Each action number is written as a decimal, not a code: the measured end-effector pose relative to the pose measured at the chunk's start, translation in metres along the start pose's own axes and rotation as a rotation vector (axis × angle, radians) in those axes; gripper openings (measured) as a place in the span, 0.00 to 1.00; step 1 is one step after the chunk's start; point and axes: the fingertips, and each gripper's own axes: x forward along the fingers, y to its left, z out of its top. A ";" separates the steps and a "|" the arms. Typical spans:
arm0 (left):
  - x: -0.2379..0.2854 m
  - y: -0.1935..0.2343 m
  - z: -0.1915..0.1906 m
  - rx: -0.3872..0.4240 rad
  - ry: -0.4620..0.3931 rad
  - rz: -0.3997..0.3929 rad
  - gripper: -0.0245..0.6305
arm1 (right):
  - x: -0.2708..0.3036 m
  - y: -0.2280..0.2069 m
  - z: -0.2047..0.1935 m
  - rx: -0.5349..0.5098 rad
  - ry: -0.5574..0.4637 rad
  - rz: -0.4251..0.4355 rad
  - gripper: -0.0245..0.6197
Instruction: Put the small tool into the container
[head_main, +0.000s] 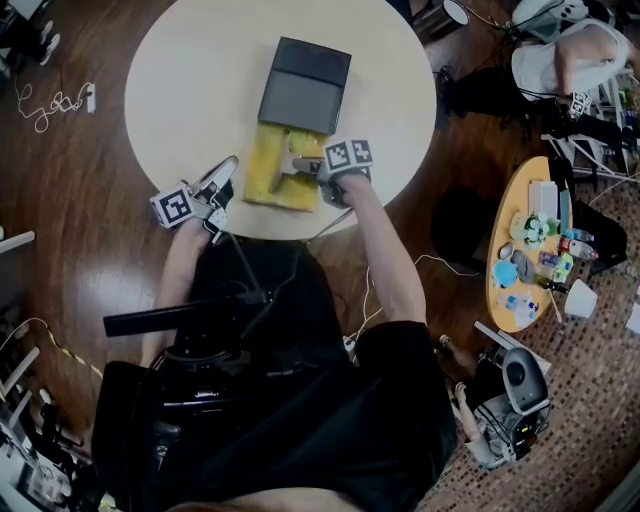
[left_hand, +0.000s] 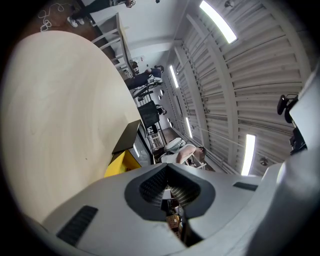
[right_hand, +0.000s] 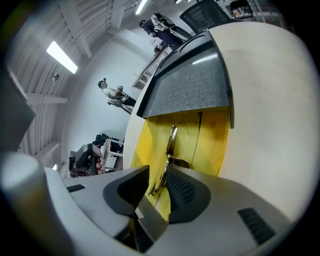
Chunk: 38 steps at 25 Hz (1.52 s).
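A yellow container (head_main: 268, 172) lies on the round white table (head_main: 180, 60), and its dark grey lid (head_main: 305, 85) is pushed back over its far half. My right gripper (head_main: 300, 166) reaches over the open yellow part. In the right gripper view a thin metal tool (right_hand: 170, 144) stands on edge between the jaws of that gripper (right_hand: 157, 182), above the container's yellow floor (right_hand: 212, 135). The tool leans by the right pad, with a gap to the left one. My left gripper (head_main: 228, 170) rests at the table's near left edge, jaws together (left_hand: 172, 196) and nothing in them.
A low oval side table (head_main: 535, 250) with several colourful items stands on the floor at the right. A seated person (head_main: 570, 55) is at the top right. Loose cable (head_main: 50, 105) lies on the wooden floor at the left.
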 end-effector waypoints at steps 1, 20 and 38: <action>0.000 0.000 0.000 -0.002 0.003 -0.001 0.03 | -0.001 0.000 0.000 -0.001 -0.011 -0.009 0.23; -0.001 -0.005 -0.008 -0.010 0.090 -0.061 0.03 | -0.028 -0.006 0.015 -0.145 -0.273 -0.308 0.25; -0.007 -0.013 -0.034 -0.011 0.225 -0.143 0.03 | -0.036 0.061 -0.095 -0.420 -0.429 -0.469 0.25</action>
